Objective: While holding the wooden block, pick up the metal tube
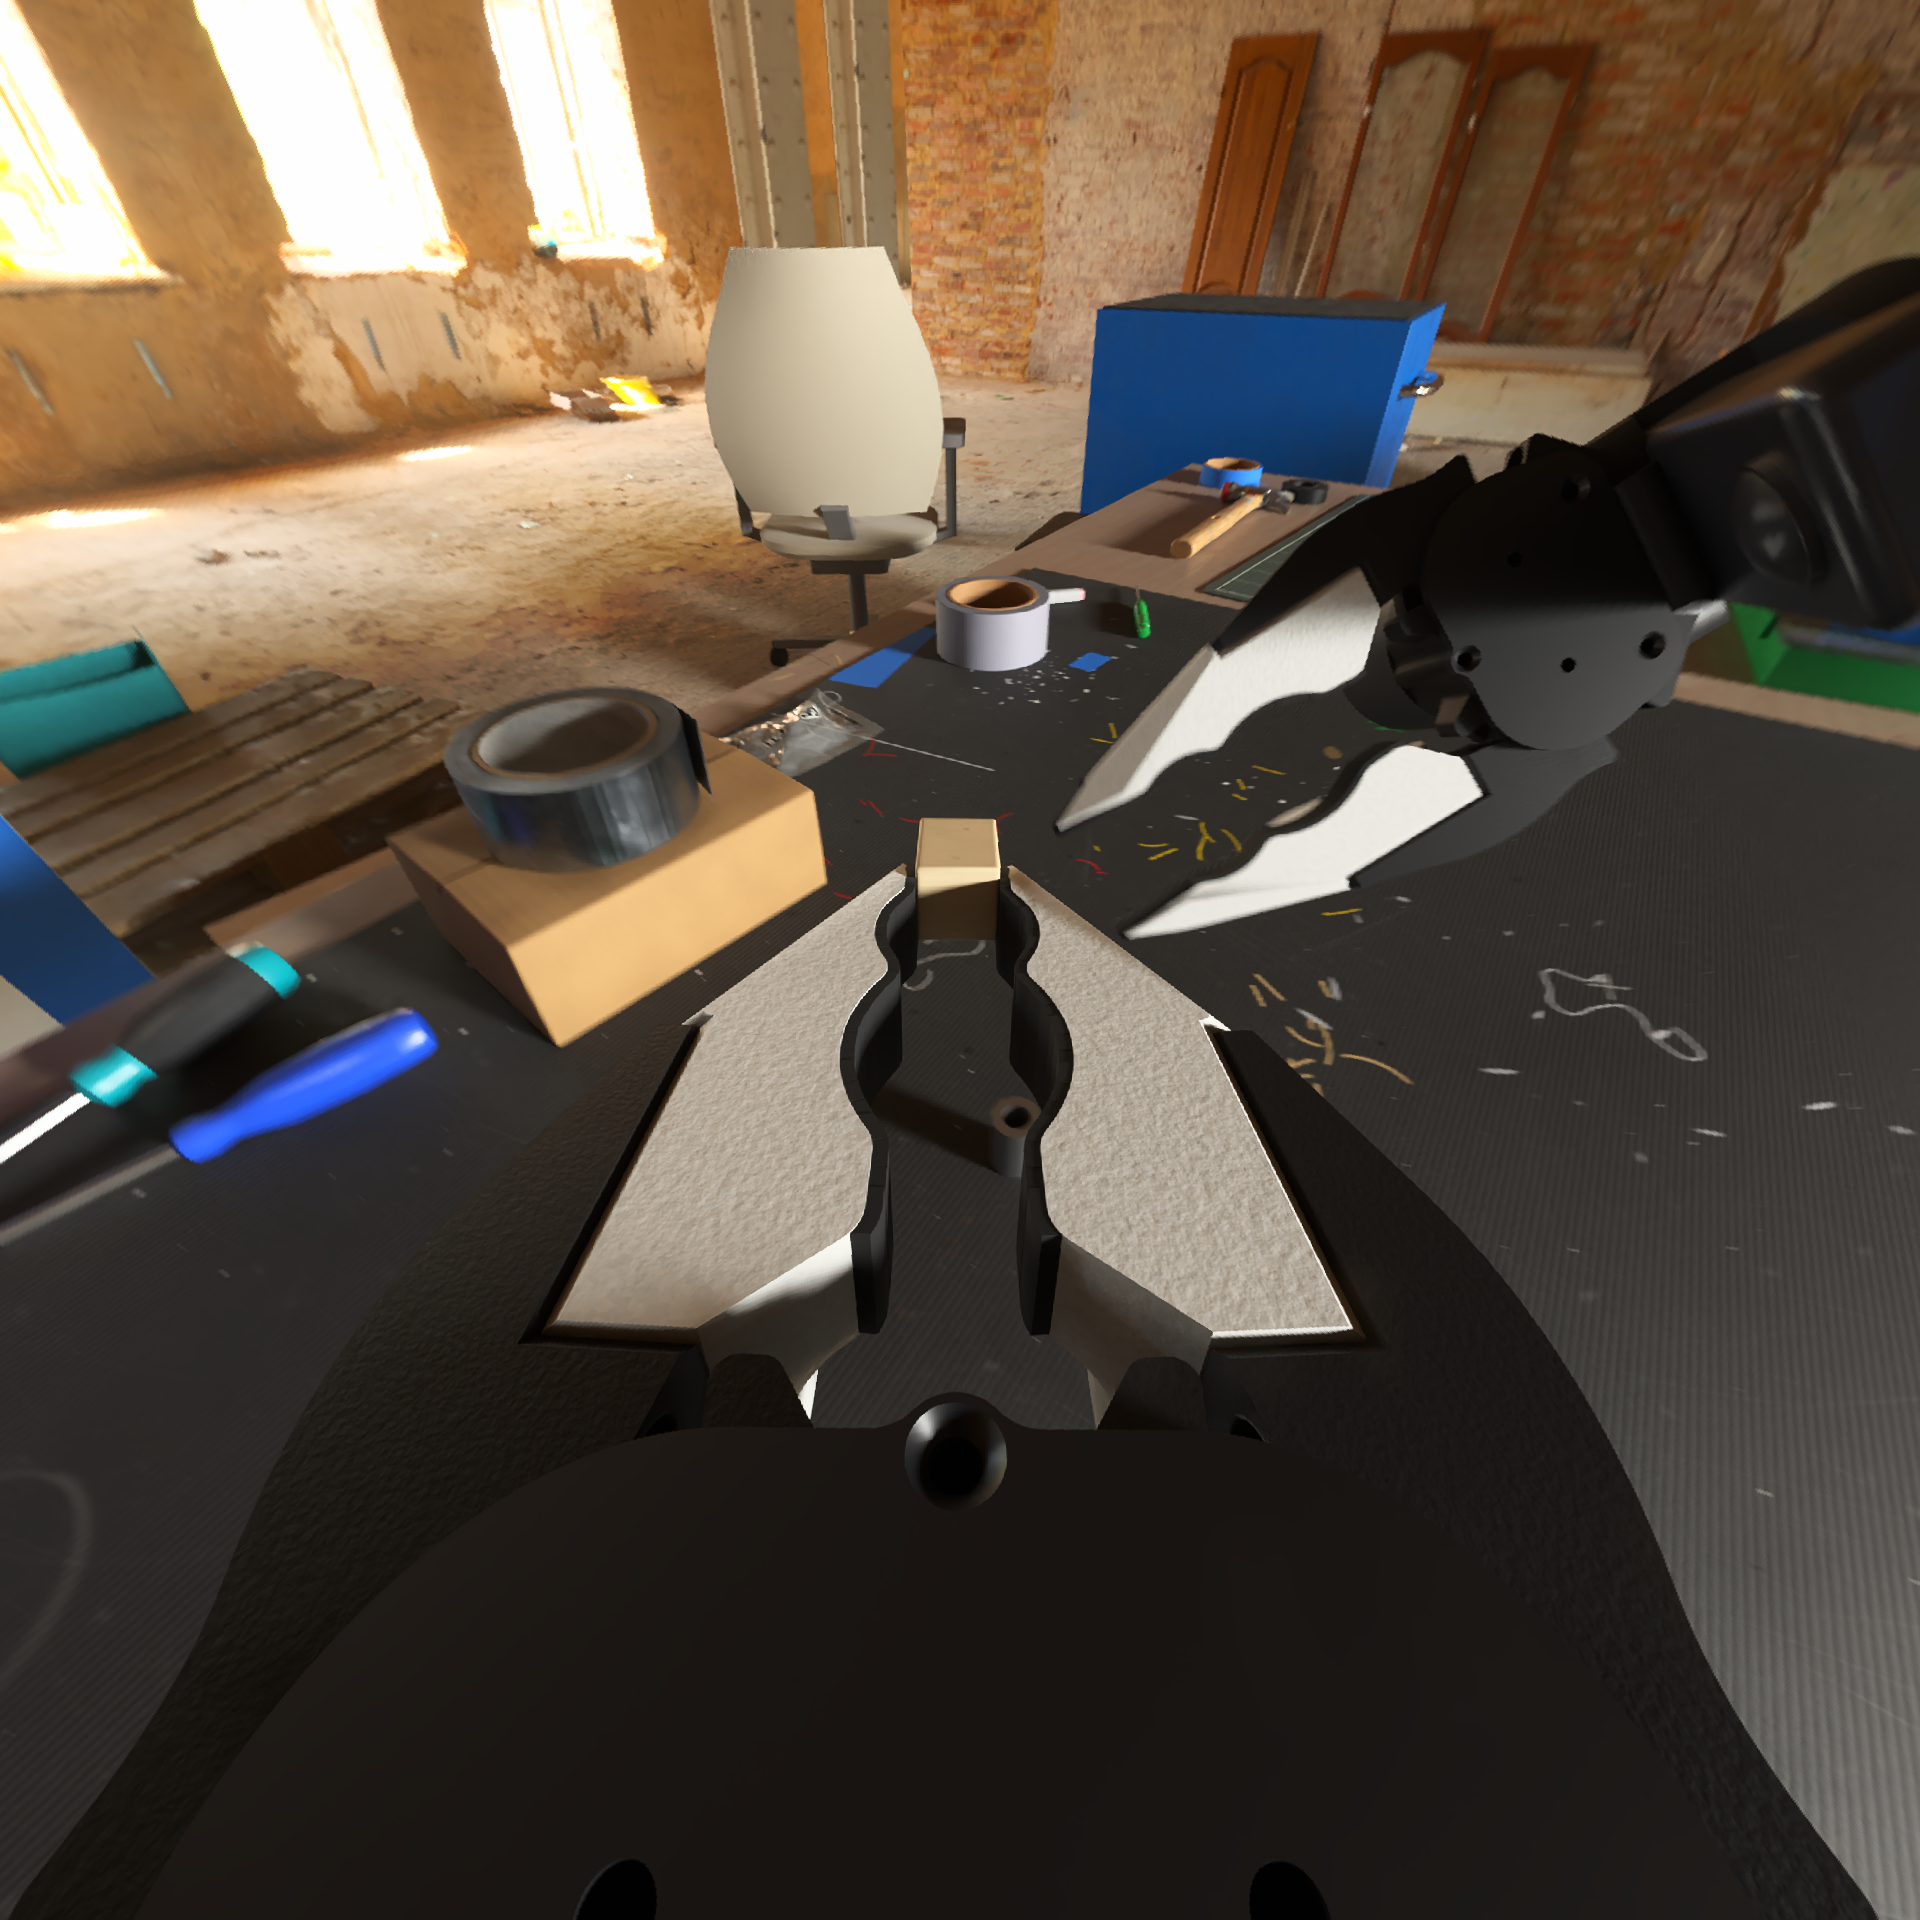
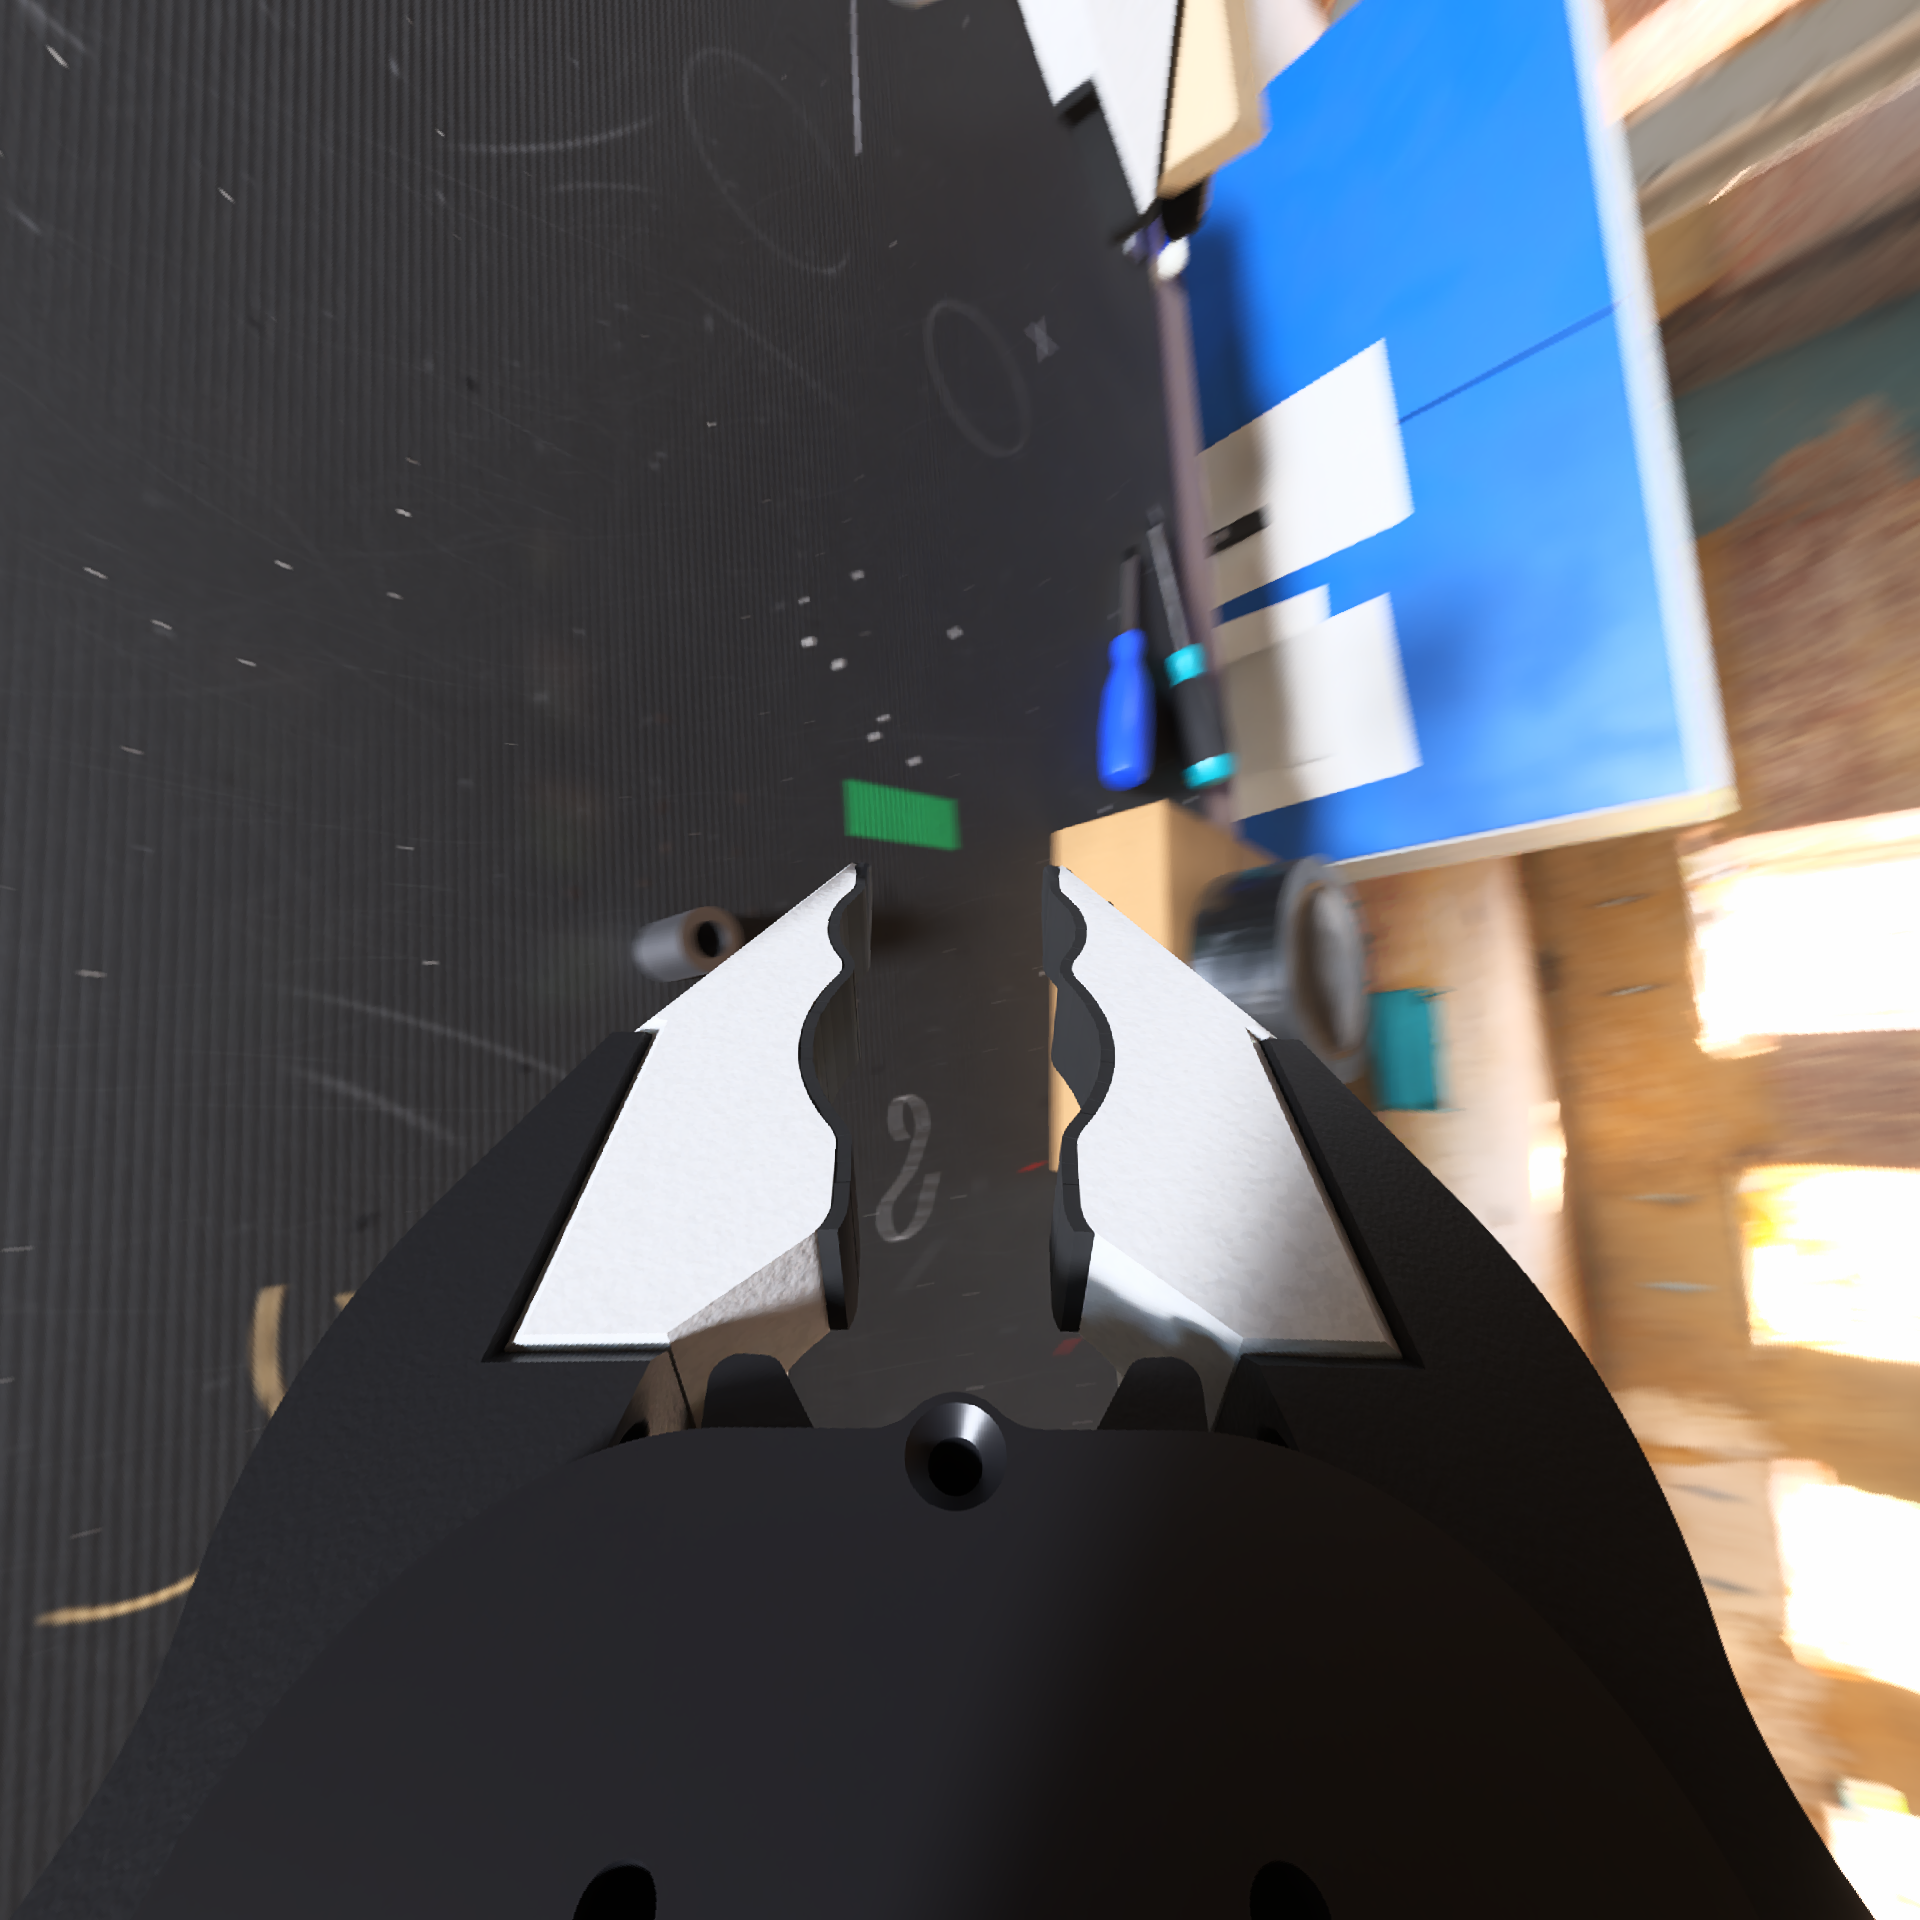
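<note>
In the left wrist view my left gripper [image 1: 957, 883] is shut on a small pale wooden block [image 1: 957, 871], pinched at the fingertips above the dark mat. The metal tube [image 1: 1006, 1127], short, dark grey and hollow, lies on the mat below, seen between my left fingers. My right gripper [image 1: 1099, 878] is open and empty, to the right of the block and pointing left. In the right wrist view the right gripper [image 2: 954, 878] is open over the mat, and the tube [image 2: 686, 940] lies just left of its left finger [image 2: 727, 1101], outside the jaws.
A cardboard box [image 1: 665, 914] with a black tape roll [image 1: 577, 774] stands left of the block. A blue-handled screwdriver [image 1: 301, 1081] and a black-and-teal tool [image 1: 197, 1013] lie at the left. A white tape roll [image 1: 992, 621] and hammer [image 1: 1221, 520] lie farther back. A green patch [image 2: 899, 814] marks the mat.
</note>
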Motion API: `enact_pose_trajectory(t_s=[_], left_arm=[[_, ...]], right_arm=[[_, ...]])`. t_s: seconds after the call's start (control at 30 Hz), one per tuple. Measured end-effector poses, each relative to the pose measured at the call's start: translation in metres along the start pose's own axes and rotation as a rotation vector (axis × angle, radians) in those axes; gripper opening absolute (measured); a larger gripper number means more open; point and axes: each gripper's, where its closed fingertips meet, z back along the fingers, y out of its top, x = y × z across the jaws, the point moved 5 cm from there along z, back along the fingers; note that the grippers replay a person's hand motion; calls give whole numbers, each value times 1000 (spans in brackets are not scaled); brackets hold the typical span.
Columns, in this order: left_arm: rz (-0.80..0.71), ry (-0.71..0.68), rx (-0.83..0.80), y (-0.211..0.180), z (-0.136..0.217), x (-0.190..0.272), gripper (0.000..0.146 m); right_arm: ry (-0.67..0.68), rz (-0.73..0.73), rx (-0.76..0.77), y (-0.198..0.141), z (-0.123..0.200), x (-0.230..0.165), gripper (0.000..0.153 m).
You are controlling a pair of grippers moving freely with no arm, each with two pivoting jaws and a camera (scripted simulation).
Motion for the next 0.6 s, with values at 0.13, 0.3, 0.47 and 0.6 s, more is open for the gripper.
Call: enact_pose_trajectory(t_s=[0.13, 0.3, 0.47, 0.6], left_arm=[[-118, 47, -34, 12, -23, -15, 13], [-172, -11, 0, 15, -36, -22, 13], [-182, -7, -3, 9, -36, -29, 13], [-169, -5, 20, 10, -30, -33, 13]], right_arm=[[132, -223, -70, -21, -9, -14, 38], [248, -503, -102, -33, -20, -47, 52], [272, -786, -101, -42, -41, -67, 56], [210, -874, -180, -54, -58, -79, 52]])
